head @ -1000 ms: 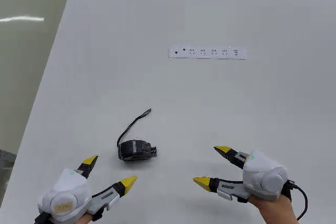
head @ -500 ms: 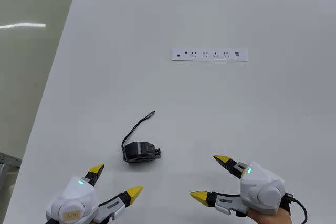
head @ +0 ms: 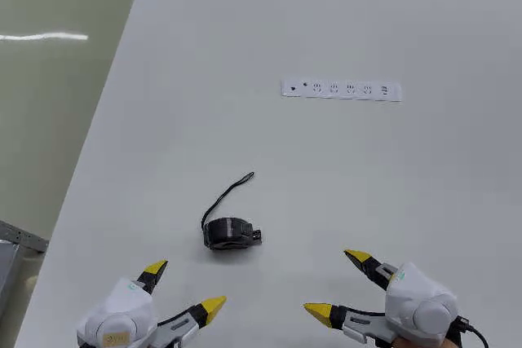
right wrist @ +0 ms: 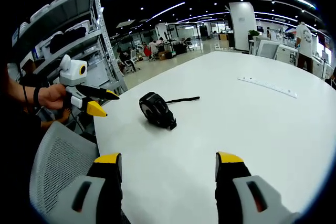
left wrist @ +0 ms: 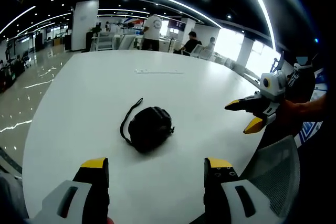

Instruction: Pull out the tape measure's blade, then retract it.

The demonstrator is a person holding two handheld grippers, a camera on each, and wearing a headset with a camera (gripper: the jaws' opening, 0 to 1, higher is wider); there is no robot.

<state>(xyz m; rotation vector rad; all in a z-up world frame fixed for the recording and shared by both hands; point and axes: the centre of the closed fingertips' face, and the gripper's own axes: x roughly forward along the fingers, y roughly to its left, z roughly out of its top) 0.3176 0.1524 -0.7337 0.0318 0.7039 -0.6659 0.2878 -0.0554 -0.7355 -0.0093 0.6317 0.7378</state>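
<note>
Hovering over surface's (head: 326,169) near edge, left gripper (head: 184,287) and right gripper (head: 337,283) had fingers (head: 214,306) wide apart, empty; tape measure (head: 230,232) untouched ahead.

Tabletop (head: 342,177) open round tape measure (head: 232,233); pwr strip (head: 341,90) well apart

No legible text, labels or numbers visible.

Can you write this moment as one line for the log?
tape measure: on table, blade in | left gripper: open, empty | right gripper: open, empty | step: nothing grabbed yet
</note>
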